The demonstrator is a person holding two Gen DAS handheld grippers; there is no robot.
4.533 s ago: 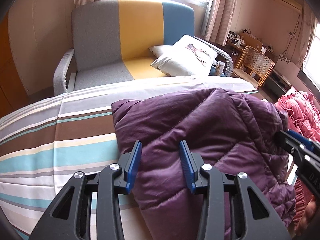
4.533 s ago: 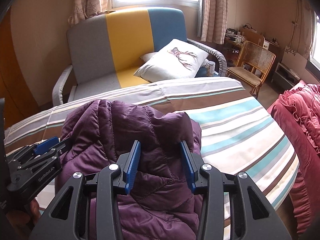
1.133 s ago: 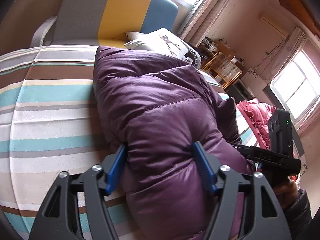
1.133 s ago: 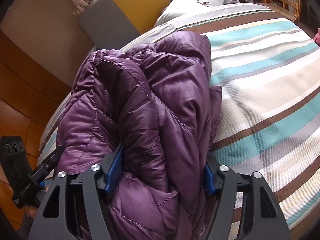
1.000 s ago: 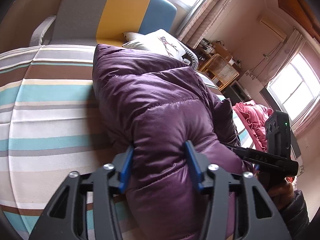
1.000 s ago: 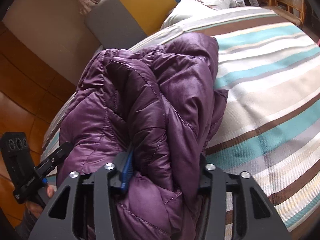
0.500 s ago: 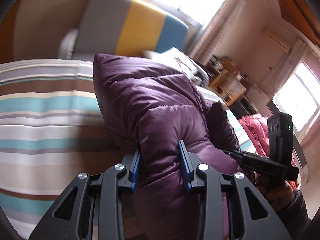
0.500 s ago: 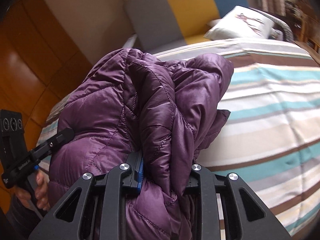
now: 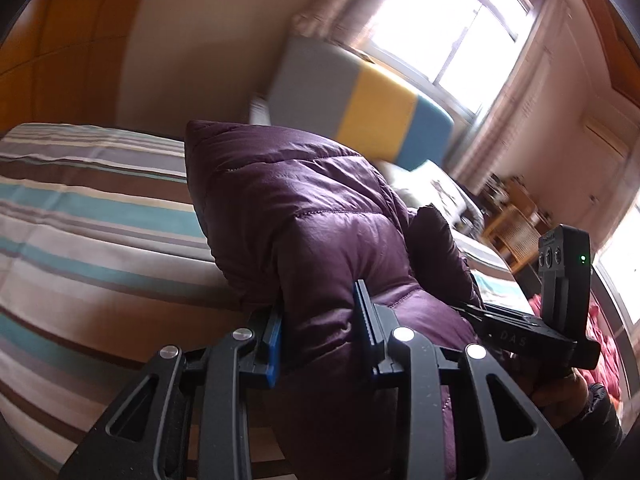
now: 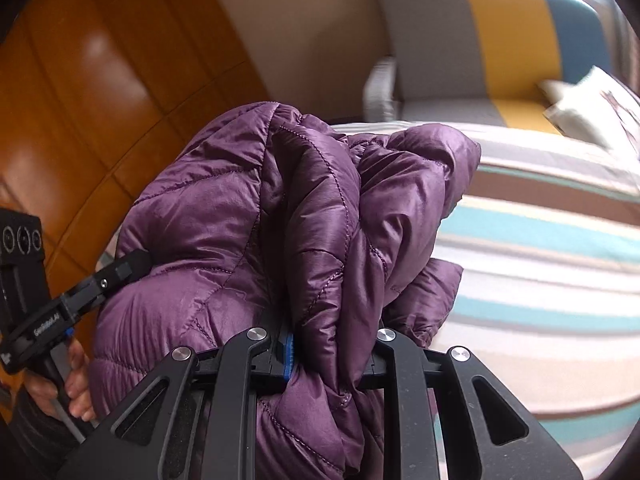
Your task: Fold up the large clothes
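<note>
A purple quilted down jacket (image 9: 304, 216) is bunched into a thick folded bundle and held up over the striped bed (image 9: 80, 240). My left gripper (image 9: 318, 328) is shut on a thick fold at the bundle's near end. My right gripper (image 10: 330, 354) is shut on the other end of the jacket (image 10: 320, 216), its blue pads mostly buried in fabric. The right gripper also shows in the left wrist view (image 9: 516, 332), and the left gripper shows in the right wrist view (image 10: 92, 284), both pressed into the jacket.
The bed cover (image 10: 540, 264) has teal, brown and cream stripes. A grey, yellow and blue sofa (image 9: 360, 100) with a white pillow (image 10: 588, 108) stands behind the bed. An orange wood wall (image 10: 100, 92) is at the left. A wicker chair (image 9: 516, 236) and red bedding (image 9: 608, 344) are at the right.
Both grippers closed from open onto the bundled jacket, then lifted it and swung it leftward; the jacket now hangs off the bed and the views have tilted toward the wood wall.
</note>
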